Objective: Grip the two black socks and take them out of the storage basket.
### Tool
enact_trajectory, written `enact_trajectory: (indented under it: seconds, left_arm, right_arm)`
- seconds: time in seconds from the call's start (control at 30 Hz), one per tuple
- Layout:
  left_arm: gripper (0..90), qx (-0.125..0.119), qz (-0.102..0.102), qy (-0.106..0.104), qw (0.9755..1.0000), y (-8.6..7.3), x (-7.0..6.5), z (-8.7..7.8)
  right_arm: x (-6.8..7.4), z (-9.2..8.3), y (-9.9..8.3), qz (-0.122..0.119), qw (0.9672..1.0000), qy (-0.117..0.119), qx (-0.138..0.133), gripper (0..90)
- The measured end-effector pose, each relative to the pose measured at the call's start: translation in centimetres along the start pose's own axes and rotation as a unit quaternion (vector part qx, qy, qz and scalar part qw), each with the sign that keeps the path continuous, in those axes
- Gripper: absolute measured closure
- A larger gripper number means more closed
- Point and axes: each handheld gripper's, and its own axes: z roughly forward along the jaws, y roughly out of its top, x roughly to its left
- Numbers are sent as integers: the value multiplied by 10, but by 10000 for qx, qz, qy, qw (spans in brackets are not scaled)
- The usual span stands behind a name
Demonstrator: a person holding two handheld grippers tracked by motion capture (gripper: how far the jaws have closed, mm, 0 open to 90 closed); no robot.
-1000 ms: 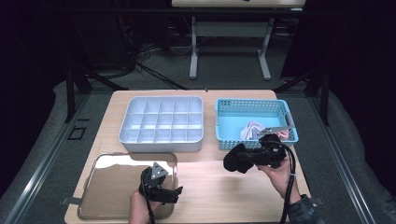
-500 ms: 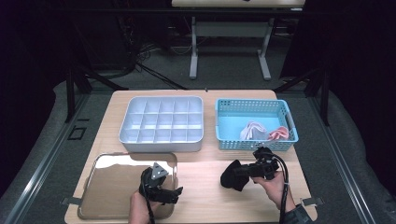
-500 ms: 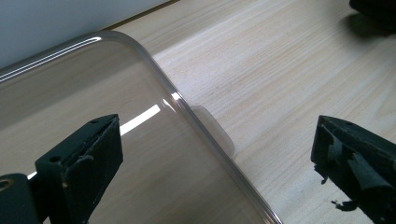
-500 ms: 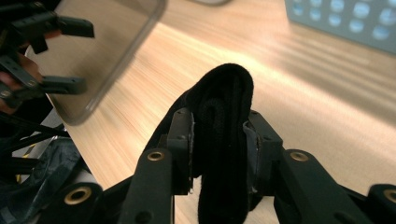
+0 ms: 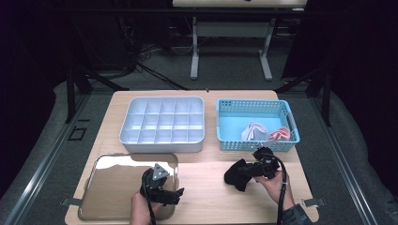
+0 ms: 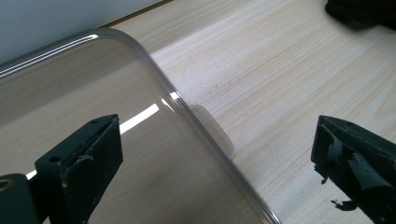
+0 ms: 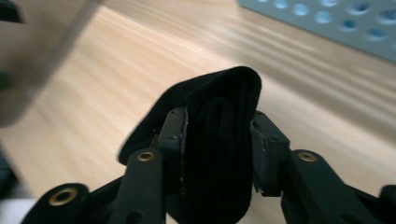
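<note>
A black folded cloth hangs between the jaws of my right gripper, low over the wooden table in front of the blue basket. In the right gripper view the pads flank the black cloth and still touch it, though the jaws of the right gripper have just been opening a little. My left gripper rests at the near right corner of the clear tray. In the left gripper view its jaws stand wide apart, nothing between them, and the left gripper straddles the clear tray's rim.
A blue basket at the back right holds a white cloth and a red-and-white one. A grey compartment box stands at the back middle. Bare wood lies between the two grippers.
My right gripper has come down and toward me from the basket's front edge, carrying the black cloth low to the table. The left gripper has stayed where it was.
</note>
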Motion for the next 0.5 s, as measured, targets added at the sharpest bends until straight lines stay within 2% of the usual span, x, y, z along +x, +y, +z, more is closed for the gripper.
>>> enact_trajectory:
  seconds: [0.03, 0.13, 0.27, 0.3, 0.33, 0.37, 0.4, 0.43, 0.5]
  left_arm:
    - [21, 20, 20, 16, 10000, 0, 0, 0]
    - [21, 27, 4, 19, 10000, -1, 2, -1]
    - [21, 30, -5, 1, 10000, -1, 2, 0]
    - [21, 20, -8, 2, 10000, -1, 1, 0]
    - [20, 20, -8, 2, 10000, -1, 1, 0]
    - [21, 16, 3, 16, 10000, -1, 1, 1]
    - [20, 16, 3, 16, 10000, -1, 1, 1]
    - [20, 43, 40, -12, 10000, 0, 0, 2]
    - [21, 56, 71, -10, 10000, 1, -2, 2]
  right_arm:
    - [1, 3, 0, -119, 9998, -176, 65, 580]
    - [-1, 4, 0, -143, 9992, -362, 44, 542]
    - [-4, 5, -2, -274, 9953, -928, 98, 508]
    - [-6, 7, -3, -277, 9950, -955, 127, 501]
    - [-6, 7, -3, -277, 9950, -955, 127, 501]
    - [-12, 7, -6, -271, 9965, -779, 103, 505]
    - [-12, 7, -6, -271, 9965, -779, 103, 505]
    - [-16, 8, -8, -205, 9986, -474, 72, 506]
    - [-19, 8, -9, -152, 9994, -309, 26, 504]
